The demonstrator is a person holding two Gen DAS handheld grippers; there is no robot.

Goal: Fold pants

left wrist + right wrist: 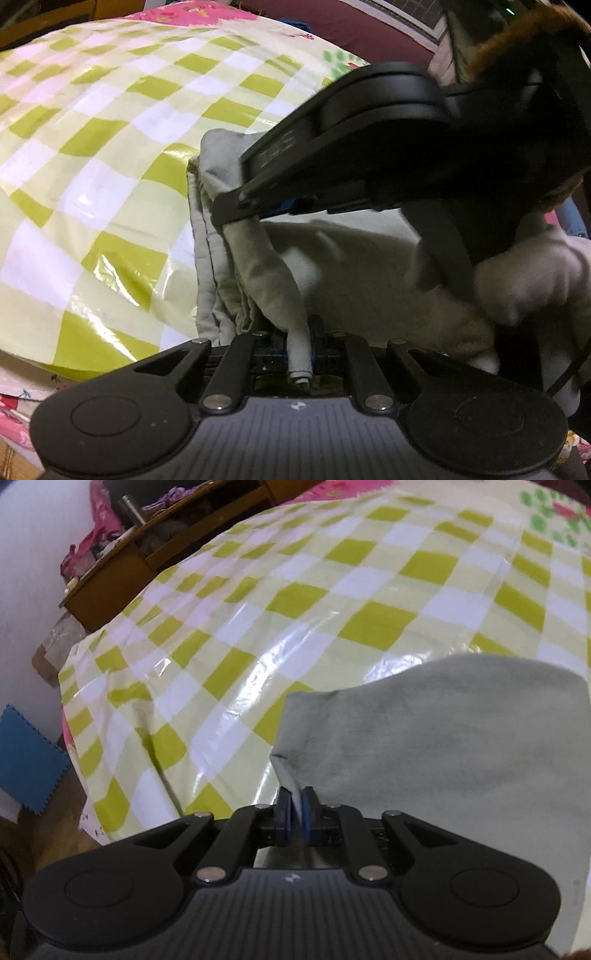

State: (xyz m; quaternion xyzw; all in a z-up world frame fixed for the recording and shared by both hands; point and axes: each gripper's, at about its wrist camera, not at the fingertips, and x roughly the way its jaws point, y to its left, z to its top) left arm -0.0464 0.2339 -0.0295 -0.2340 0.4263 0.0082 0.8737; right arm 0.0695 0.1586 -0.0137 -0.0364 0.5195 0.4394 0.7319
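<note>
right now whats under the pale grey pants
The pale grey pants lie on the glossy yellow-green and white checked plastic sheet, which shows all around them. What sits directly beneath the fabric is covered. Both grippers pinch the cloth.

**Open room to the left, crowded to the right**

I see the checked sheet (295,620) lying bare ahead and left of my right gripper (295,812). The wooden shelf (122,565) borders its far edge. Before my left gripper (299,354), the right gripper (332,147) and the pants (354,266) block the way.
</note>
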